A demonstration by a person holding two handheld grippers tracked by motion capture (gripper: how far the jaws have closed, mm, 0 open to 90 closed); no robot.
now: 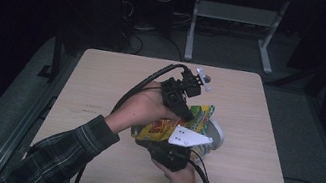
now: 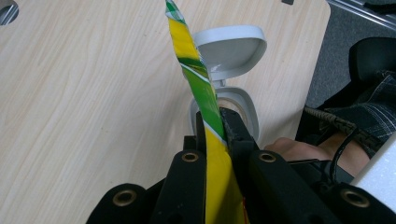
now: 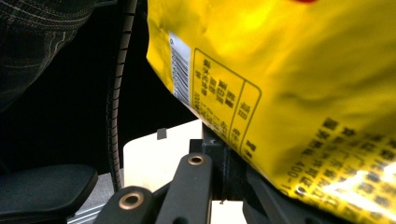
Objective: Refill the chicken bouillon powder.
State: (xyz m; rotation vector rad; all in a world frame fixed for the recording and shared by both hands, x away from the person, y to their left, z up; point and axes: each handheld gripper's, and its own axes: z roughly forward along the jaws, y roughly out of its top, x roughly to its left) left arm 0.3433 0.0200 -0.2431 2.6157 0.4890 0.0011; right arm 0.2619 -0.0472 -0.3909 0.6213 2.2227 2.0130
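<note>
One glossy yellow-and-green snack bag [image 1: 176, 123], printed with black text.

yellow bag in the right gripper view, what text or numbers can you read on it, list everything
"400-" : the only legible part of a number string, low on the yellow bag.
Boxed panel of black characters on the bag: too blurred to read.
Barcode strip near the bag's edge: its digits are too small to read.
Other black print along the bag's lower right: unreadable.
</note>
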